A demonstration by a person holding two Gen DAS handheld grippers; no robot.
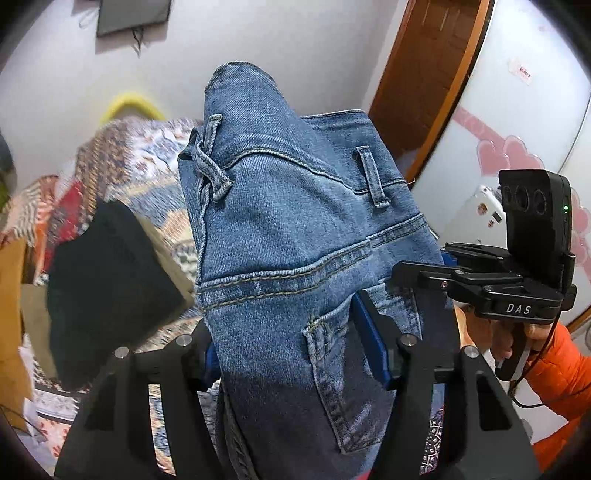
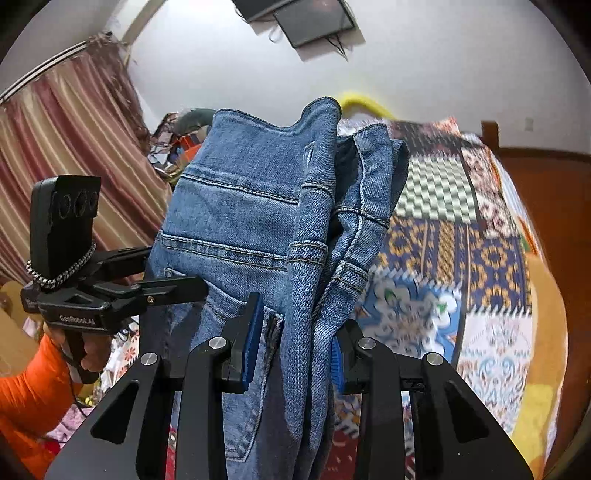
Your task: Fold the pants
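Blue denim pants (image 1: 280, 236) hang in the air above the bed, waistband up, held by both grippers. My left gripper (image 1: 291, 354) is shut on the pants near the back pocket; its blue pads press the fabric on both sides. My right gripper (image 2: 295, 350) is shut on the bunched waist part of the pants (image 2: 255, 221). In the left wrist view the right gripper (image 1: 436, 273) shows at the right, at the pants' edge. In the right wrist view the left gripper (image 2: 177, 288) shows at the left, clamped on the pants' edge.
A bed with a patterned patchwork cover (image 2: 461, 258) lies below. Black folded cloth (image 1: 110, 288) and other clothes lie on the bed at left. A wooden door (image 1: 424, 74), a white fridge (image 1: 517, 92), striped curtains (image 2: 66, 166) and a wall-mounted screen (image 2: 314, 18) surround.
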